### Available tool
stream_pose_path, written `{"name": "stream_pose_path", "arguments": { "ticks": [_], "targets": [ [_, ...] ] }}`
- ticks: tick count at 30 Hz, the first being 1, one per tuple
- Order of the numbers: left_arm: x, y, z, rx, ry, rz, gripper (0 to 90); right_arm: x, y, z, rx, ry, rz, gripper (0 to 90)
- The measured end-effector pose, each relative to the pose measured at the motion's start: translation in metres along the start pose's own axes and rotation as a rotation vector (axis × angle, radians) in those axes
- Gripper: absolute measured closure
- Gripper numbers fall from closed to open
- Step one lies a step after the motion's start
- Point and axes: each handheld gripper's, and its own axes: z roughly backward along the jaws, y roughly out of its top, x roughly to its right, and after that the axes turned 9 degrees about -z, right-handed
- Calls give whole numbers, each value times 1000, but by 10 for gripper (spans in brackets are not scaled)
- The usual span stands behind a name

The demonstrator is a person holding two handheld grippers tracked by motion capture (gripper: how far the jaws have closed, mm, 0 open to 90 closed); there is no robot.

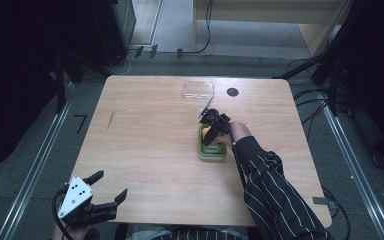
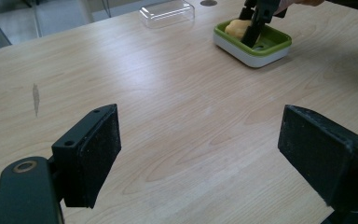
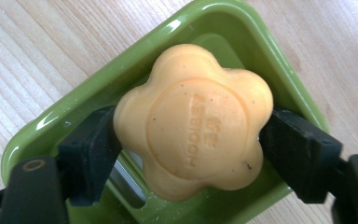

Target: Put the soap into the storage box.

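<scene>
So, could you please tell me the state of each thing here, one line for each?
Soap dish: uncovered, standing on the table.
Orange soap: in the dish, between the jaws of the right tool.
Clear lid: off the dish, lying apart on the table.
Left tool: open, holding nothing.

soap bar (image 3: 193,123): pale orange, flower-shaped, speckled
soap dish (image 3: 74,112): glossy green inside, white outside
lid (image 1: 198,90): clear
table (image 1: 145,145): light wood grain
sleeve (image 1: 272,192): black with thin white stripes
gripper jaws: black
</scene>
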Motion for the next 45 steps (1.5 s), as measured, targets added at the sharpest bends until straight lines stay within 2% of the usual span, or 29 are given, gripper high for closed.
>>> {"name": "stream_pose_path", "arguments": {
  "ticks": [10,19,29,45],
  "targets": [
    [0,0,-1,3,1,0,136,0,-5,20,41,0,-22,90],
    [0,1,-2,4,-3,-2,136,-3,-16,34,29,-9,-27,46],
    [0,2,-3,4,-8,-5,136,0,-32,40,1,-28,-48,32],
    [0,5,-9,9,-28,-14,136,10,-83,52,-55,-87,-111,24]
  ]
}}
